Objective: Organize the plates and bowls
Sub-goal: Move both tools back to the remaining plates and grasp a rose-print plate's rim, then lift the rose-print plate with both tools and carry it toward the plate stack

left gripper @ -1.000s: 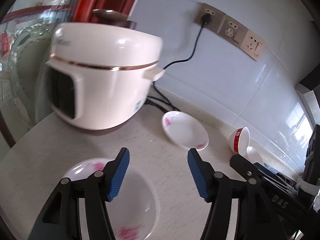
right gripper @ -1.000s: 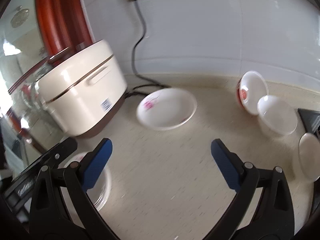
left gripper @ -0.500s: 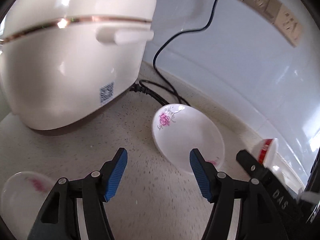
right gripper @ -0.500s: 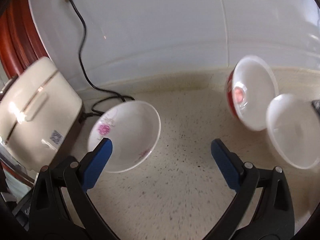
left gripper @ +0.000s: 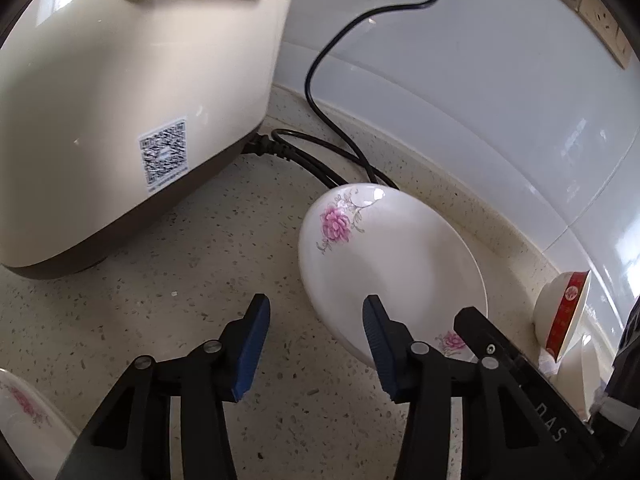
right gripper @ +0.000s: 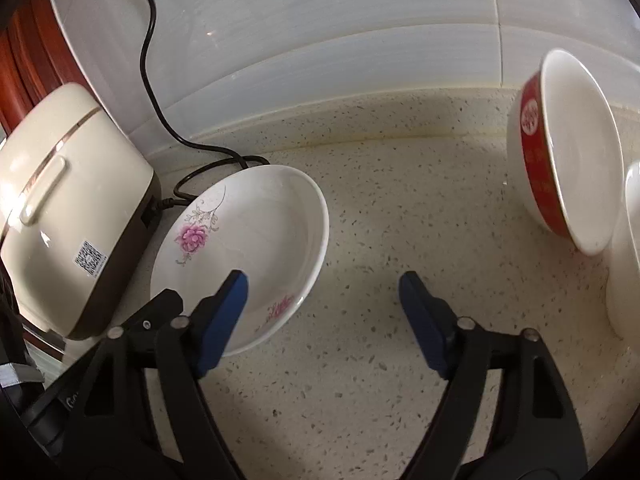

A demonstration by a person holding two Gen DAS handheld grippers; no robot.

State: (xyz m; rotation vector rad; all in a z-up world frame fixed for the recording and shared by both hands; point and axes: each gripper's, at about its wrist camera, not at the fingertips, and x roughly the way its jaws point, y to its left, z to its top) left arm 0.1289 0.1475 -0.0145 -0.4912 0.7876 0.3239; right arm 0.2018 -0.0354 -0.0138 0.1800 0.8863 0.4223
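A white plate with pink flowers (left gripper: pixel 388 272) (right gripper: pixel 248 240) lies on the speckled counter beside the rice cooker. My left gripper (left gripper: pixel 314 320) hangs low at the plate's left rim, its right fingertip over the plate and its left one over bare counter. Its jaws are closing, with the rim between them and the pads apart from it. My right gripper (right gripper: pixel 322 292) straddles the plate's right rim in the same way, jaws closing and not touching it. A red-banded bowl (right gripper: pixel 560 160) (left gripper: pixel 564 312) leans on a white bowl (right gripper: pixel 628 248) at the right.
The cream rice cooker (left gripper: pixel 120 100) (right gripper: pixel 72 208) stands close on the left, and its black cord (left gripper: pixel 320 120) runs behind the plate up the tiled wall. A second flowered plate (left gripper: pixel 24 412) shows at the lower left. Bare counter lies between plate and bowls.
Both grippers have come forward and down to the flowered plate, which now looms large. Both pairs of jaws have narrowed. The plate and the bowls have not shifted.
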